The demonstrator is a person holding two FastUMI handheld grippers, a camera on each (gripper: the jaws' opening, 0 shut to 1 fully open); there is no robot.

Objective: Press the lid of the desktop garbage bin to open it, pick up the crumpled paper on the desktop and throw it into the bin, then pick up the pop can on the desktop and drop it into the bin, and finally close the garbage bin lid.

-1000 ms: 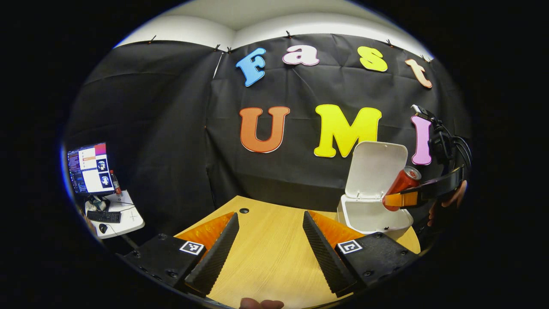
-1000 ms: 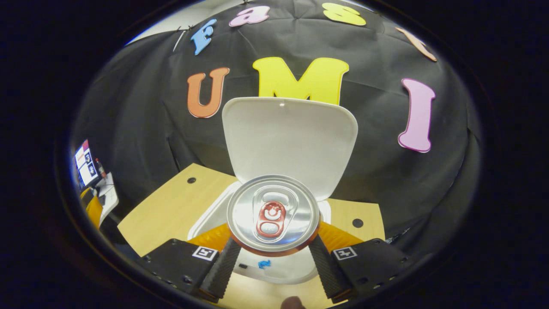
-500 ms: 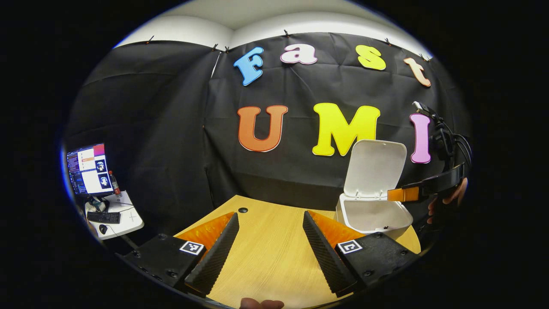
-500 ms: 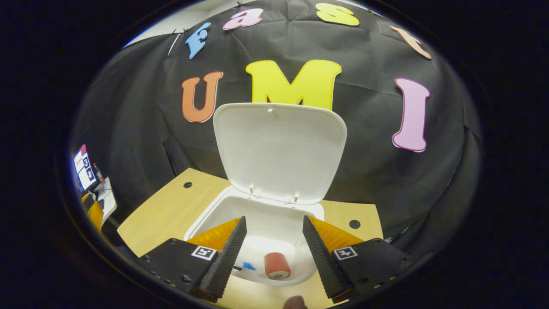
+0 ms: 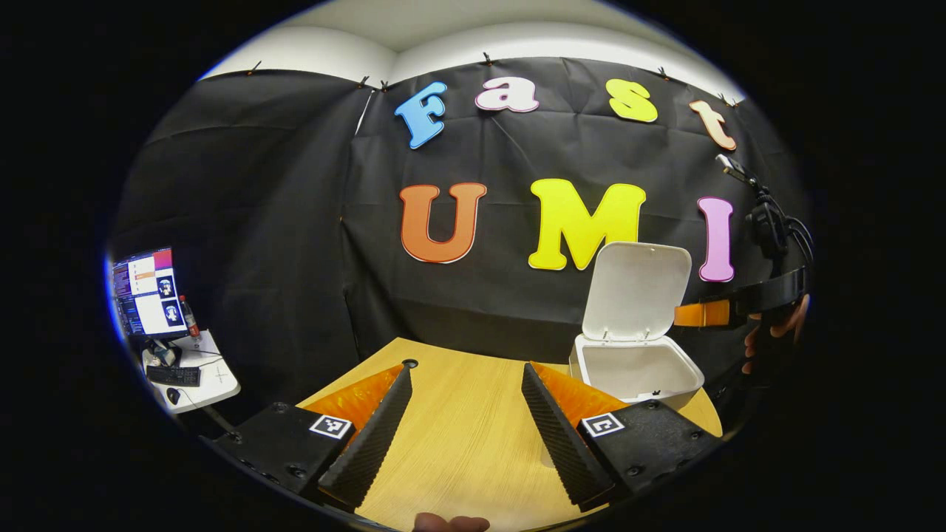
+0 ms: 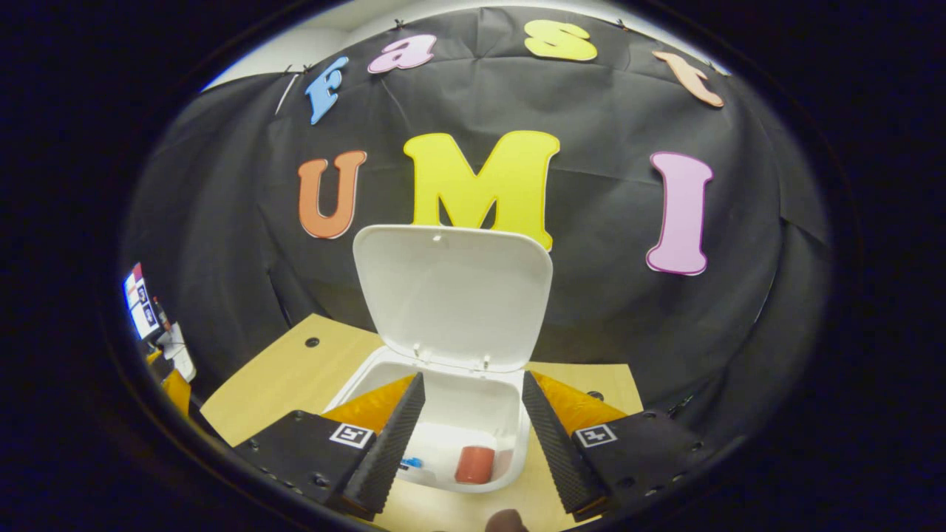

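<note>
Inside the open bin [image 6: 517, 443] lies the red can [image 6: 474, 465], label unreadable.

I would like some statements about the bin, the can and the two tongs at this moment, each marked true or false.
1. The lid of the garbage bin stands open. True.
2. The pop can is gripped in the right tongs. False: it lies inside the bin, and these tongs are open and hold nothing.
3. The left tongs are open over the wooden desktop. True.
4. The left tongs are shut on crumpled paper. False: nothing is between their fingers.
5. The right tongs hang above the bin's opening. True.
</note>
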